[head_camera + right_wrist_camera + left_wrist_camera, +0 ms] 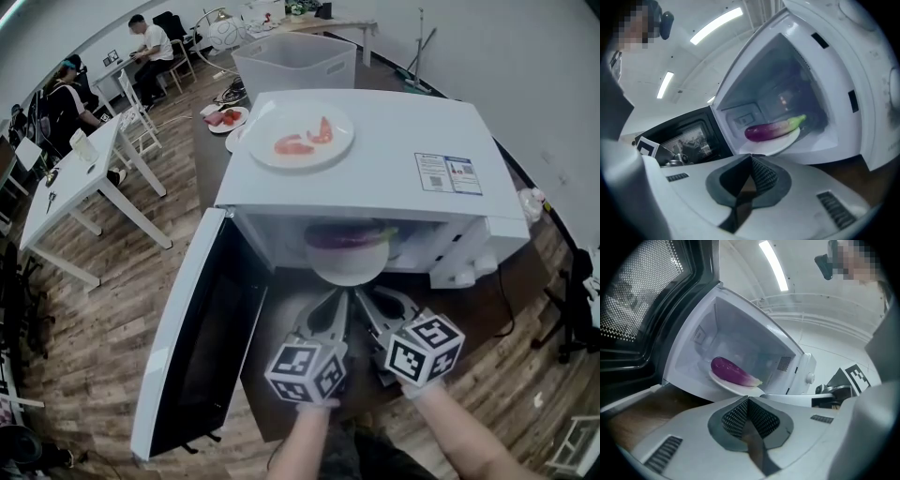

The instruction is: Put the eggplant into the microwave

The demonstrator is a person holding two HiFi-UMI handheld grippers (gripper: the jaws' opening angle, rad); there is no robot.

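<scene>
**Operator:** Where is the eggplant?

**Spotter:** The eggplant [345, 234] is inside the microwave [375, 159]. It lies flat on a white plate [347, 270] with its purple end to your left and its pale green end to your right. The plate's near rim juts a little past the mouth of the cavity. The door [202, 337] hangs wide open on your left.

**Operator:** And my hands?

**Spotter:** Your left hand-held gripper [336, 305] has its jaws pressed together with nothing between them. Your right hand-held gripper [367, 305] is the same, jaws together and empty. The two sit side by side, both pointing at the plate from just in front of it. I cannot tell whether either tip touches the rim.

**Operator:** Anything else around?

**Spotter:** A second plate [330, 155] with red food pieces [305, 141] rests on top of the microwave, beside a printed sticker [448, 173]. The microwave stands on a dark counter [520, 281]. Behind it is a translucent bin [295, 61].
</scene>
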